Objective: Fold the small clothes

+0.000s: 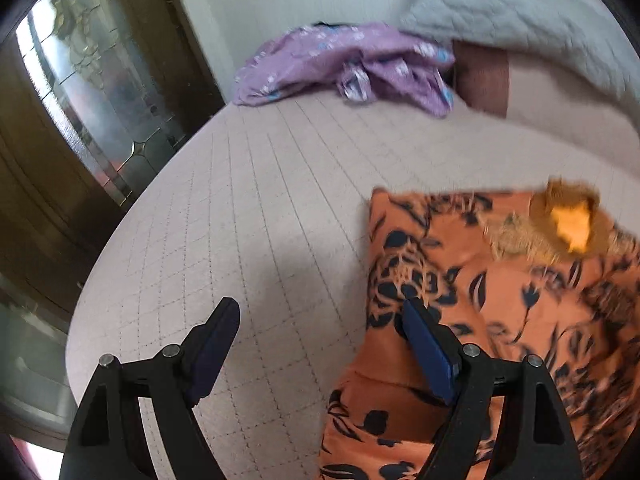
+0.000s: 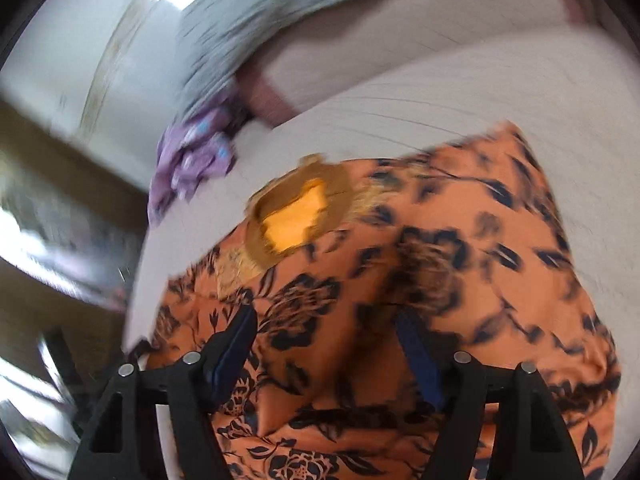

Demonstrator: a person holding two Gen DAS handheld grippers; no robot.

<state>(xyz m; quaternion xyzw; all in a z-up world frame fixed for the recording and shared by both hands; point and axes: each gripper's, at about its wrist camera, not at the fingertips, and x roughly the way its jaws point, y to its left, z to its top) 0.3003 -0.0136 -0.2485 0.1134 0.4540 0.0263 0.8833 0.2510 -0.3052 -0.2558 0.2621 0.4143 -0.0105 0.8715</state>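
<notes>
Pale quilted bed cover (image 1: 256,208) with a stitched grid fills the left wrist view; dark wood door with patterned glass (image 1: 80,92) stands beyond its edge. Orange garment with a dark floral print (image 1: 500,300) lies flat on the bed at right, neckline (image 1: 568,224) away from the camera. Left claw (image 1: 320,312) stands wide open, one pad over bare cover, the other over the garment's near edge; gripping nothing. Crumpled purple garment with pale flowers (image 1: 344,64) sits well apart, near a grey quilted blanket (image 1: 500,12).

Right wrist view, blurred: right claw (image 2: 328,320) open above the orange garment's middle, no cloth pinched. Purple garment lies far left.

Judgement: orange piece is spread out but no clear fold shows. Purple piece untouched. Most of the task remains.
</notes>
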